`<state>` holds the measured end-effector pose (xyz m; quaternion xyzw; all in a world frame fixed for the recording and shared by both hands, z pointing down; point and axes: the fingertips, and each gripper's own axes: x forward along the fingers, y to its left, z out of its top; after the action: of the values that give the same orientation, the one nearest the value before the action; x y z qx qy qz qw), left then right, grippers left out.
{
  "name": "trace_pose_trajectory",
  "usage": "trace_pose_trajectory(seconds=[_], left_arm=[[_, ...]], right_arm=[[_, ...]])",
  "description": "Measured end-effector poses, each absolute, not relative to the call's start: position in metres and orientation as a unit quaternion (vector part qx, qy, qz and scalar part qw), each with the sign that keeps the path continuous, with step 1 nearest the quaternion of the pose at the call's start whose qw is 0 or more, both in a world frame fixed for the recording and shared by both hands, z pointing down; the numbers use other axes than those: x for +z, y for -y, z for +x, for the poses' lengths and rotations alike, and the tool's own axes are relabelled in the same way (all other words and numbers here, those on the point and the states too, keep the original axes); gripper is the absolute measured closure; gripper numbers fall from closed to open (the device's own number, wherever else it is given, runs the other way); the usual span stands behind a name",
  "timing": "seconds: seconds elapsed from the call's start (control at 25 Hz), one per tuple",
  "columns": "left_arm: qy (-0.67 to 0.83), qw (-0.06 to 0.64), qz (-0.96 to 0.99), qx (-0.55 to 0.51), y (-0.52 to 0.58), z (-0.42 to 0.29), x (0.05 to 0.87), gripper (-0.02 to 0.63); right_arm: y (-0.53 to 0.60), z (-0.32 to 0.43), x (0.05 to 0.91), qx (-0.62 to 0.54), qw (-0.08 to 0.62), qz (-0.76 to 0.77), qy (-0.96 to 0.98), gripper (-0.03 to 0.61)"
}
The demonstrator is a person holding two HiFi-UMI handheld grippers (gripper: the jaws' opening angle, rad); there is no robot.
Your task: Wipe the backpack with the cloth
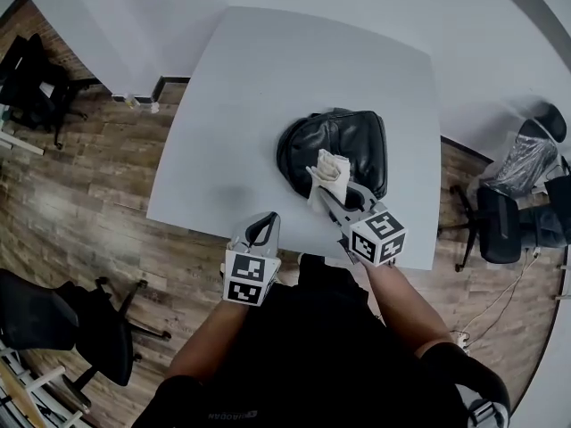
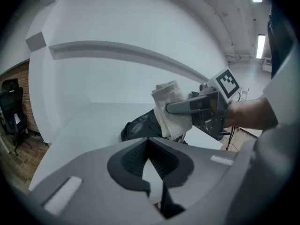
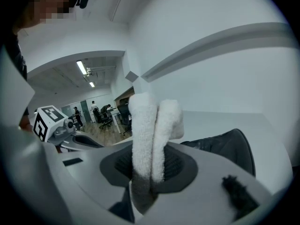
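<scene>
Your right tool (image 1: 328, 191) clamps the folded cloth (image 1: 328, 168) over the backpack (image 1: 359, 143) on the surface (image 1: 268, 78). Your left tool (image 1: 266, 221) is closed on nothing. Risk: the unbraced backpack may slide under wiping pressure.

The white tabletop (image 1: 259, 96) is a rounded square with a plain, smooth surface. A single thing lies directly on it, a black leather backpack (image 1: 352, 145), lying flat. The backpack sits below and just beyond the jaws of the right gripper (image 1: 326, 191), which are over its near edge. From the jaws of the left gripper (image 1: 263, 226), at the tabletop's near edge, the backpack lies ahead and to the right, apart from them.
</scene>
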<state>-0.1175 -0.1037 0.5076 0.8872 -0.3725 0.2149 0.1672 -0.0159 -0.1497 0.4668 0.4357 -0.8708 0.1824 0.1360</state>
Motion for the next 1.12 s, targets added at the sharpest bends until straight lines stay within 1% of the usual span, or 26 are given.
trace_pose_trajectory(seconds=[0.32, 0.64, 1.12], left_arm=[[0.397, 0.176, 0.873, 0.222, 0.127, -0.108, 0.516, 0.607], [0.385, 0.192, 0.869, 0.246, 0.137, -0.086, 0.537, 0.606], [0.383, 0.203, 0.864, 0.255, 0.152, -0.065, 0.547, 0.607]], right_arm=[[0.214, -0.020, 0.485, 0.185, 0.147, 0.410, 0.881, 0.485], [0.275, -0.022, 0.518, 0.195, 0.161, 0.403, 0.880, 0.485], [0.302, -0.012, 0.542, 0.216, 0.167, 0.398, 0.876, 0.485]])
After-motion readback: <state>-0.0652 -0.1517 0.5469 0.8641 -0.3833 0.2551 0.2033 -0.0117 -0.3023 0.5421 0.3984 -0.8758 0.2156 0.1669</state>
